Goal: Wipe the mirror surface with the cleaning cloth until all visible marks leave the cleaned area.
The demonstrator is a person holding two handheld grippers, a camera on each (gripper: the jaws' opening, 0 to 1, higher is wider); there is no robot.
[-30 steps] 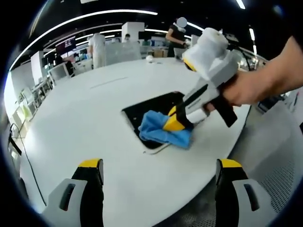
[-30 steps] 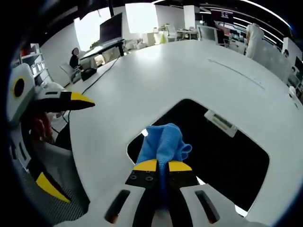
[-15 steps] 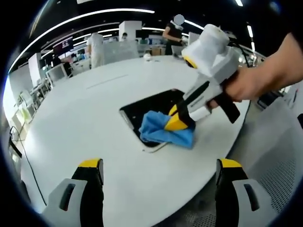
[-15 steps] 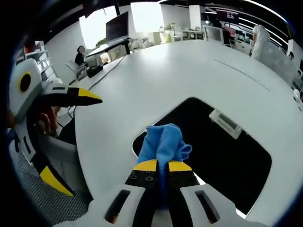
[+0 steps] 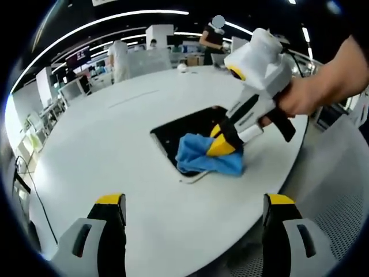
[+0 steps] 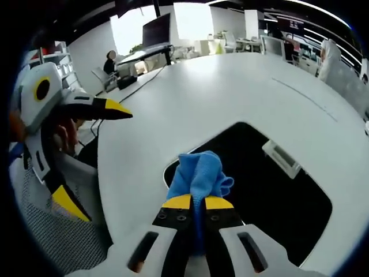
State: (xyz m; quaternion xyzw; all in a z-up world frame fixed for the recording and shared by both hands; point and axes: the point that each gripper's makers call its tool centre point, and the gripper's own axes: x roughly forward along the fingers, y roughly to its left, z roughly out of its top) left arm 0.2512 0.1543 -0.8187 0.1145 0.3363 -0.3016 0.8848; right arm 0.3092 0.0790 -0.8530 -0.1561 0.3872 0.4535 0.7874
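A dark rectangular mirror (image 5: 190, 128) (image 6: 271, 196) lies flat on the white round table (image 5: 104, 150). My right gripper (image 5: 226, 141) (image 6: 198, 202) is shut on a blue cleaning cloth (image 5: 200, 157) (image 6: 199, 176), which it presses onto the mirror's near corner. A ceiling light reflects as a pale bar in the mirror (image 6: 281, 158). In the left gripper view, my left gripper (image 5: 193, 202) is open with nothing between its jaws, held back from the mirror above the table's near part. It also comes into the right gripper view, the left gripper (image 6: 86, 107) at the left edge.
The table edge (image 5: 271, 173) curves close to the mirror. A grey mesh chair (image 5: 340, 190) (image 6: 46, 231) stands beside the table. Several people (image 5: 118, 57) and desks with monitors fill the far room. A person's hand (image 5: 300, 98) holds the right gripper.
The right gripper and cloth have shifted slightly along the mirror's near corner. Both views have drifted a little with the hands.
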